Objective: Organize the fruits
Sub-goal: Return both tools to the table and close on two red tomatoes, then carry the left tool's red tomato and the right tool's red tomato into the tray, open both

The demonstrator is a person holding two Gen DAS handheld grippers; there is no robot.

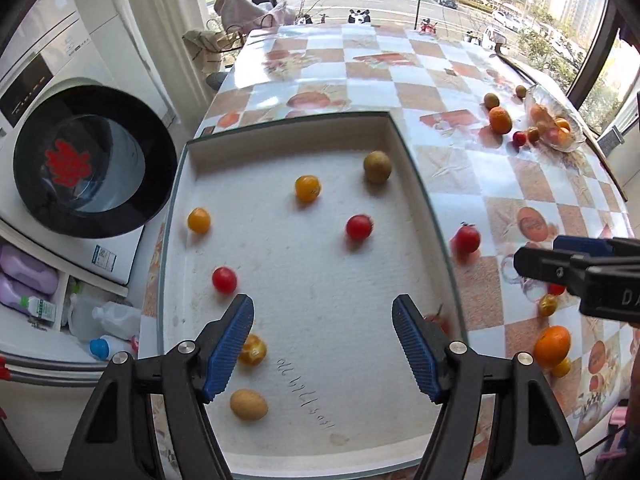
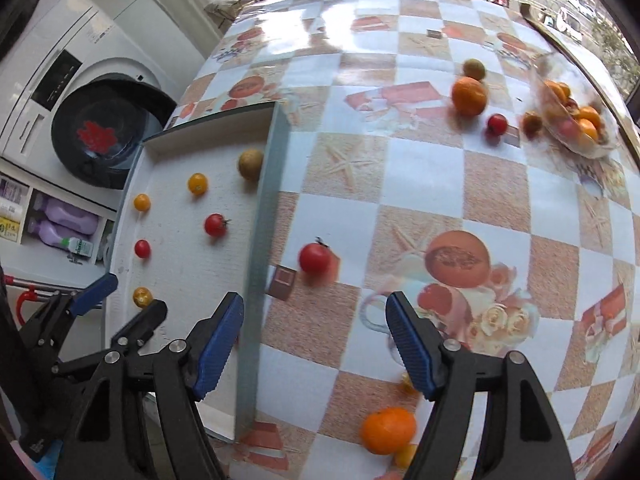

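Note:
A white shallow tray (image 1: 416, 184) with a green rim lies on the checked table and holds several small fruits: red tomatoes (image 1: 359, 227), yellow ones (image 1: 307, 188), a brown kiwi (image 1: 377, 166). My left gripper (image 1: 322, 344) is open and empty above the tray's near part. My right gripper (image 2: 314, 344) is open and empty over the table just right of the tray (image 2: 264, 200); it also shows in the left wrist view (image 1: 536, 268). A red tomato (image 2: 315, 257) lies on the table ahead of it. An orange (image 2: 388, 430) lies near its right finger.
A clear glass bowl (image 2: 576, 112) of fruit stands at the table's far right, with an orange (image 2: 469, 96), a kiwi (image 2: 474, 68) and a red tomato (image 2: 497, 124) loose beside it. A washing machine (image 1: 92, 160) and shelves with bottles stand left of the table.

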